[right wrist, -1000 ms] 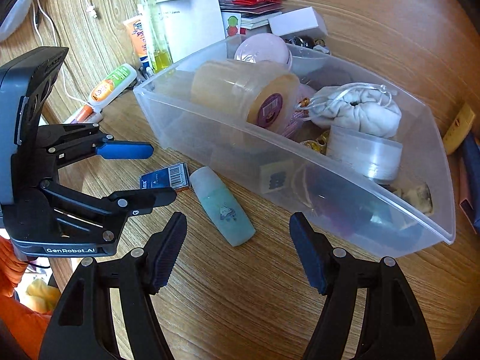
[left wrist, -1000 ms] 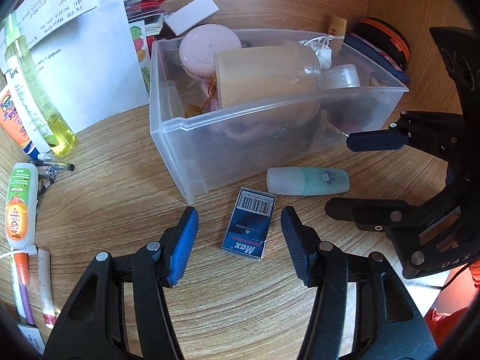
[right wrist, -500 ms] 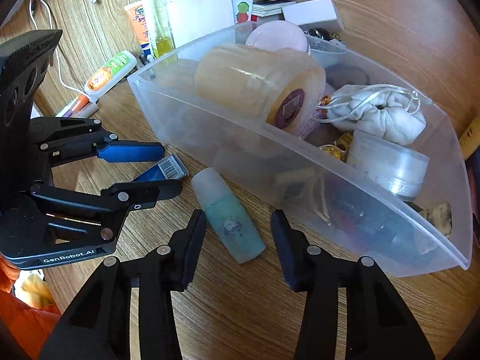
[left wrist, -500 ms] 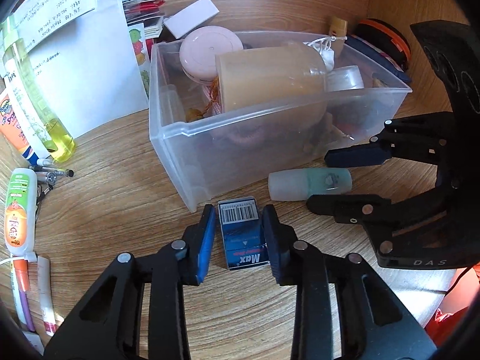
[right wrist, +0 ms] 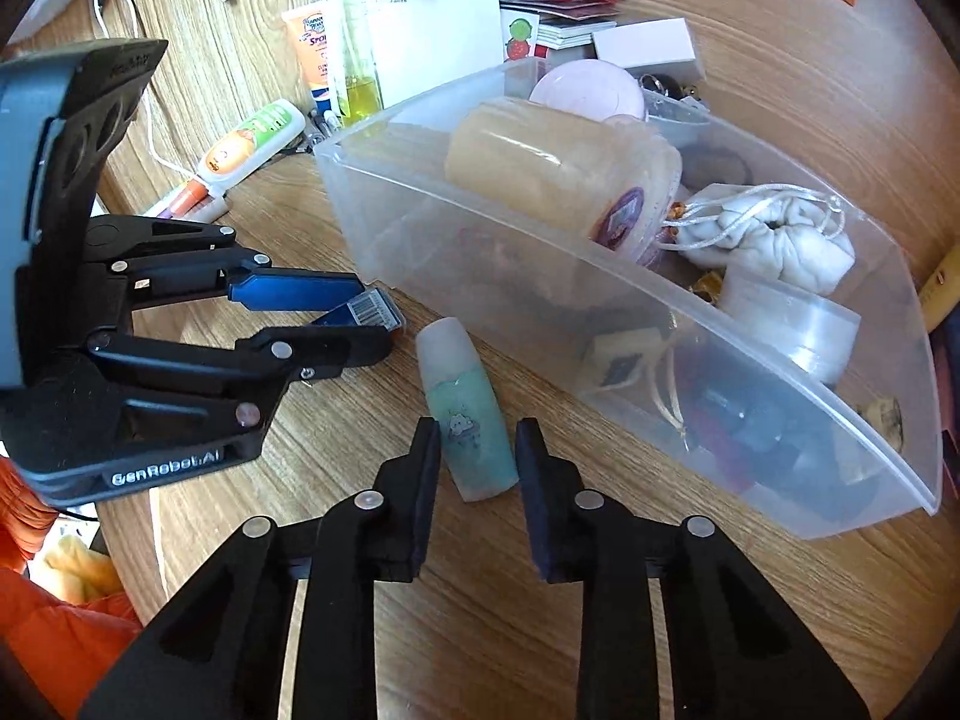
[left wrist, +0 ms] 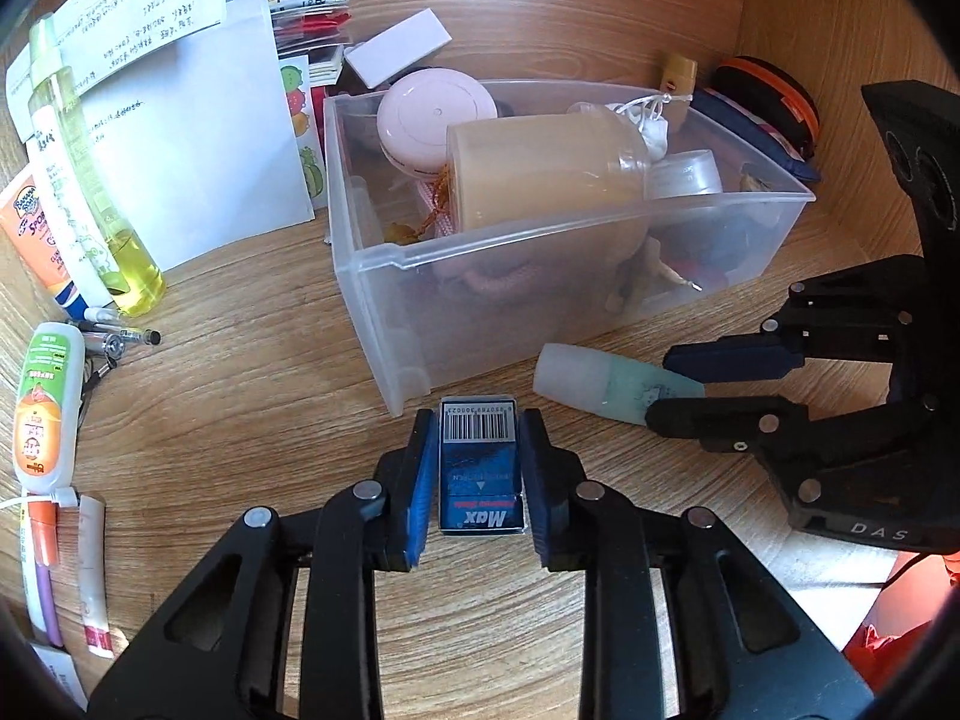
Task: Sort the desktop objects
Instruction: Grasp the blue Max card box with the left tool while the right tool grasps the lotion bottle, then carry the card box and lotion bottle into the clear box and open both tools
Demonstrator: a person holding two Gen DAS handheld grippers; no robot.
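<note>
Left gripper (left wrist: 479,474) closed on a small dark-blue rectangular "Max" box with a barcode label (left wrist: 479,468), blue pads pressed flat to its two long sides, box lying flat on the wood-grain desk (left wrist: 240,408). Right gripper (right wrist: 474,468) narrowed round the near end of a frosted mint-green plastic bottle with a cloud print (right wrist: 465,408), a thin gap showing at each pad in the right wrist view, so contact not certain; bottle lying on its side on the desk. Both items just in front of the near wall of a clear plastic storage bin (left wrist: 540,300), box near its left corner, bottle to the right of the box. Bin already crowded: a large translucent amber jar (left wrist: 540,174), a round pink case (left wrist: 435,117), a white drawstring pouch (right wrist: 774,240). At far left on the desk, a yellow spray bottle (left wrist: 90,180) and an orange-and-white tube (left wrist: 45,408), both well apart from the grippers.

Step in hand, apparently: a double pickup. Next move, by the look of it: firm pinch on the round bottle, a straight lift of both items clear of the bin rim, then a drop into whatever free space remains beside the jar.
</note>
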